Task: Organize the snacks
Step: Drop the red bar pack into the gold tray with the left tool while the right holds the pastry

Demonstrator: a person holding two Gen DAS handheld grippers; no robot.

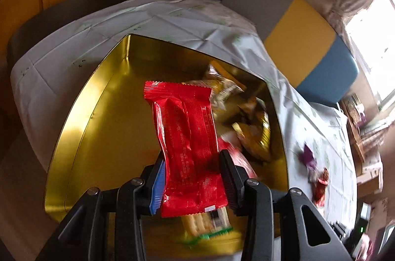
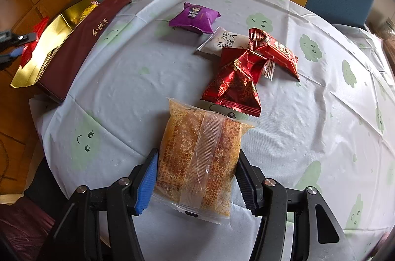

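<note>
Left gripper (image 1: 191, 177) clamped on red packet (image 1: 186, 137) over gold tin (image 1: 98, 112), snacks there seemingly blurred.

Both views are daylit and strongly bent by the fisheye lens, with dark vignetted corners and curved edges. In the left wrist view a window (image 1: 375, 43) at the far right is blown out to white, the gold tin (image 1: 98, 112) glares with yellow reflections, and the snacks at its right side and the wrappers on the table (image 1: 328, 162) are smeared by motion blur. The right wrist view is sharp and evenly lit, with soft sheen on the tablecloth (image 2: 296, 137) and bright glints on the red foil wrappers (image 2: 237, 78).
</note>
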